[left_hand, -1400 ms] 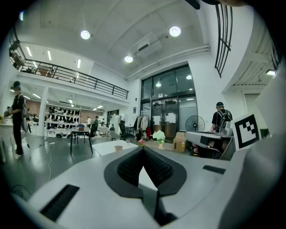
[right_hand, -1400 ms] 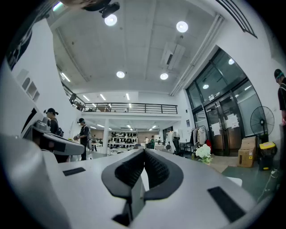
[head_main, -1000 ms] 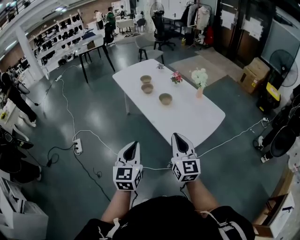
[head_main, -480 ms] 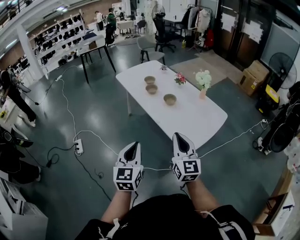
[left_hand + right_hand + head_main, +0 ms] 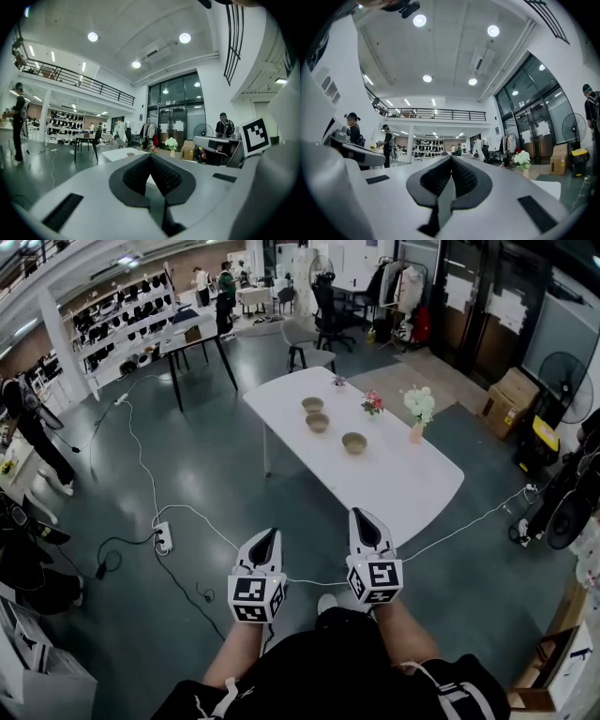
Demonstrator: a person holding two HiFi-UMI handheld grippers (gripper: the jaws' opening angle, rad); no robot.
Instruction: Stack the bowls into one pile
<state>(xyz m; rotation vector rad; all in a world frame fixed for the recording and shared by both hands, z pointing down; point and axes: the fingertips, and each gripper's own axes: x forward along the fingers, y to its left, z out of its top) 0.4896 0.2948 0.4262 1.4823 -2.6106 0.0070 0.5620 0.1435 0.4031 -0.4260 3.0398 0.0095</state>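
Three tan bowls stand apart on a white table (image 5: 394, 486) ahead of me: one at the far end (image 5: 312, 404), one just behind it (image 5: 318, 422), one nearer the middle (image 5: 354, 442). My left gripper (image 5: 266, 536) and right gripper (image 5: 361, 517) are held side by side over the floor, well short of the table's near end. Both point level toward the table. In the left gripper view the jaws (image 5: 150, 156) meet at the tips with nothing between them. The right gripper view shows its jaws (image 5: 451, 159) closed the same way, empty.
On the table's right side stand a vase of white flowers (image 5: 418, 411), a small pink bouquet (image 5: 373, 403) and a tiny plant (image 5: 339, 382). White cables and a power strip (image 5: 162, 537) lie on the dark floor to the left. A chair (image 5: 309, 348) stands beyond the table.
The table and bowls have drifted right and slightly nearer in the head view as I walk toward it. Both grippers keep their pose and stay shut.
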